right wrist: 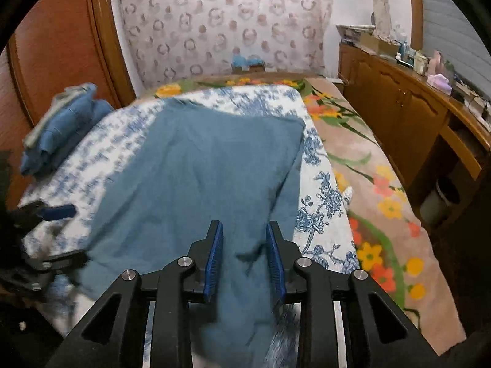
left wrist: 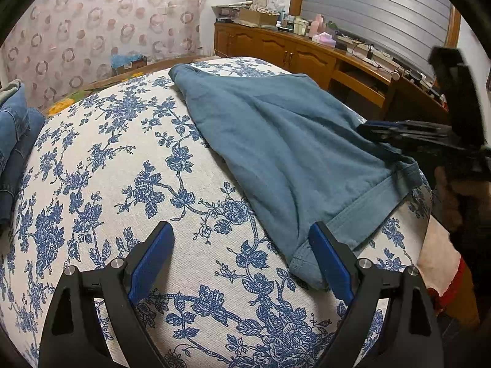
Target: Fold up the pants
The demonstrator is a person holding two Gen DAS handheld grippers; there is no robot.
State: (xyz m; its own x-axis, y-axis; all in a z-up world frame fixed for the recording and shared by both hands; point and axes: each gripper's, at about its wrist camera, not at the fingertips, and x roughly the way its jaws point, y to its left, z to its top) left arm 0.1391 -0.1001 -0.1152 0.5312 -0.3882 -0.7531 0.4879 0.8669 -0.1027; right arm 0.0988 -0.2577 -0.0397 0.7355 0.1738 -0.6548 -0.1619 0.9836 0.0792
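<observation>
Pants (left wrist: pixel 276 141) lie on the floral bedcover (left wrist: pixel 122 184), long axis running from the hem by my tongs away toward the far curtain (left wrist: pixel 101 21). Left gripper (left wrist: pixel 242 260) spread wide, hem corner just beside its right finger, not pinched. Right gripper (right wrist: pixel 244 257) part open w/ fabric between the pads, no clear pinch. Left's nearer that corner, I reckon.

We note both grippers are matte black plastic. The left gripper (left wrist: pixel 241 257) has two curved arms with triangular cut-outs, round silver screw heads at the pivots, and ribbed blue pads lining its fingers (left wrist: pixel 150 260). The right gripper (right wrist: pixel 244 257) is built alike. The hand (left wrist: pixel 451 196) shows no visible sleeve.
</observation>
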